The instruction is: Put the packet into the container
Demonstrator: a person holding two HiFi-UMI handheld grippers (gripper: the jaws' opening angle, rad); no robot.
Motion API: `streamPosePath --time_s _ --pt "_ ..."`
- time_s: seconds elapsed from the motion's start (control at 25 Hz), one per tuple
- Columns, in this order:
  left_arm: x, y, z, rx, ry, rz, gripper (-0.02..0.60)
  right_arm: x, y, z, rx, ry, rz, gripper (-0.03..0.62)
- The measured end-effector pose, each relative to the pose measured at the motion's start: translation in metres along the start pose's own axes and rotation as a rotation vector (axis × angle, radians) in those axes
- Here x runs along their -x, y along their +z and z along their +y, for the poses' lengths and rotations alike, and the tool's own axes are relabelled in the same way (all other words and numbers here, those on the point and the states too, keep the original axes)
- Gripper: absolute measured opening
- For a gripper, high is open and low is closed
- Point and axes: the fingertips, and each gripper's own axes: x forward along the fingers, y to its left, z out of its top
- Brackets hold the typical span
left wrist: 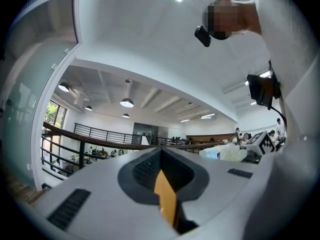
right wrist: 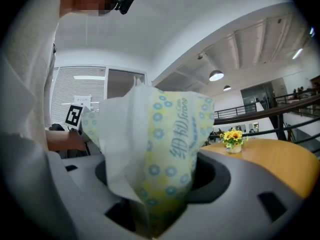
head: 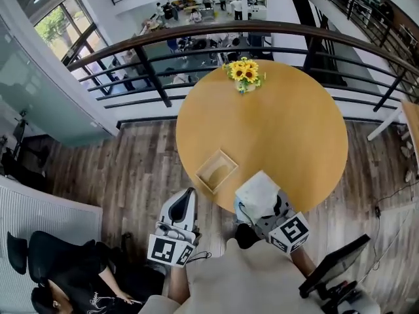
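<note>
Gripping the packet (right wrist: 165, 149), the right gripper (head: 265, 208) hovers near the container (head: 216, 170)

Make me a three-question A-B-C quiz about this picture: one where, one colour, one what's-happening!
1. Where is the small open wooden box?
A) on the floor
B) on the round wooden table, at its near edge
C) on a chair

2. What colour are the flowers on the table?
A) red
B) yellow
C) purple

3. The soft white-and-yellow dotted packet is:
A) inside the box
B) flat on the table
C) clamped in the right gripper

Answers: 1 B, it sits on the tabletop; 2 B, the petals are yellow; 3 C, the jaws squeeze it.
</note>
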Motion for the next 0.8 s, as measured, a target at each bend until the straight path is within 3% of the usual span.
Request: streamPosePath --time_s 0.28,0.44,0.8 --pt "-0.030 0.007 0.022 -0.025 0.060 -0.008 0.005 -0.032 0.019 -0.031 -0.004 0.051 -0.018 0.296" --pt "-0.018 -0.010 0.034 -0.015 0.116 0.059 0.005 -0.044 0.018 -0.028 -0.009 0.070 0.022 0.296" --pt "-0.010 -0.051 0.057 0.098 0.108 0.163 0.005 -0.071 -0.007 -0.020 -0.068 0.071 0.141 0.296"
